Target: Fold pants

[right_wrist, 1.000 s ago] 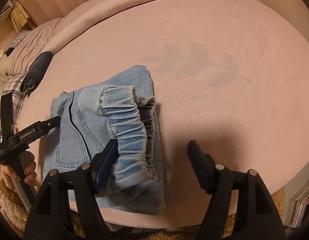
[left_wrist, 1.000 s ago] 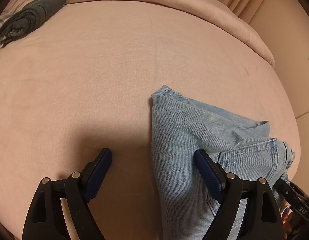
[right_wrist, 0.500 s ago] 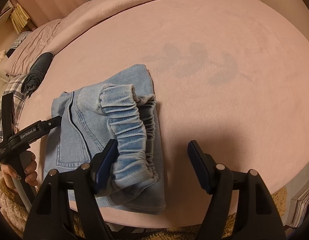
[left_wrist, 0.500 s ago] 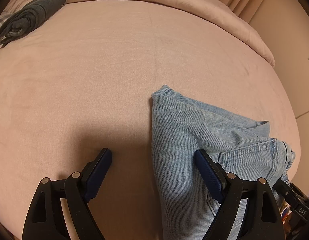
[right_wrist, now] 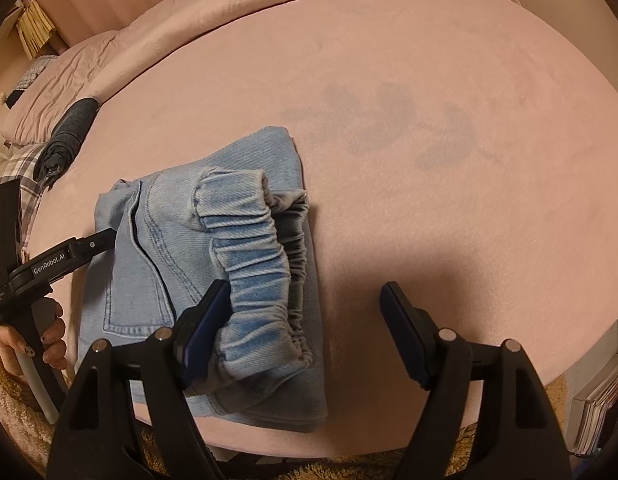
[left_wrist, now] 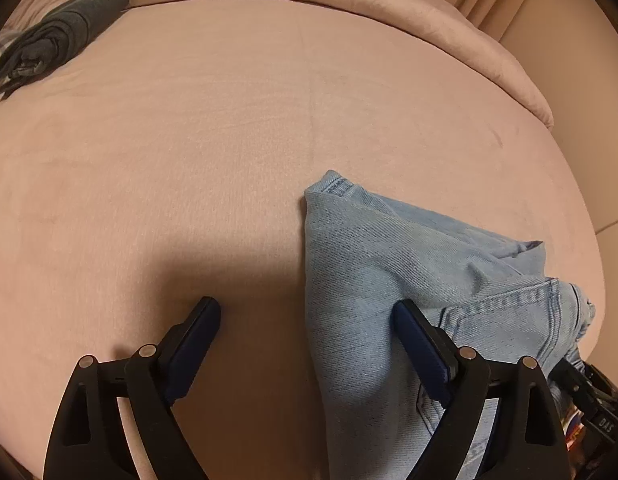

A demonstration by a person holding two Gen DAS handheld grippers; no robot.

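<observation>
The light blue denim pants (right_wrist: 157, 248) lie folded in a thick bundle near the bed's front edge, elastic waistband (right_wrist: 253, 248) on top. My right gripper (right_wrist: 305, 300) hovers over the bundle's right edge, jaws opening; its left finger lies against the waistband and its right finger is over bare blanket. My left gripper (left_wrist: 307, 316) straddles the pants' (left_wrist: 389, 280) left edge, jaws opening, with only its right finger over the denim. Neither pinches the cloth. The right wrist view also shows the left gripper (right_wrist: 61, 214) in a hand (right_wrist: 29, 336).
A pink blanket (right_wrist: 429, 80) covers the bed. A rolled dark grey garment (left_wrist: 65, 28) lies at the far left by the pillows (right_wrist: 49, 92). A fluffy rug (right_wrist: 13, 408) lies below the bed's front edge, and books (right_wrist: 601, 400) stand at the lower right.
The right gripper's jaws have spread a little. The pants and both hands have stayed where they were.
</observation>
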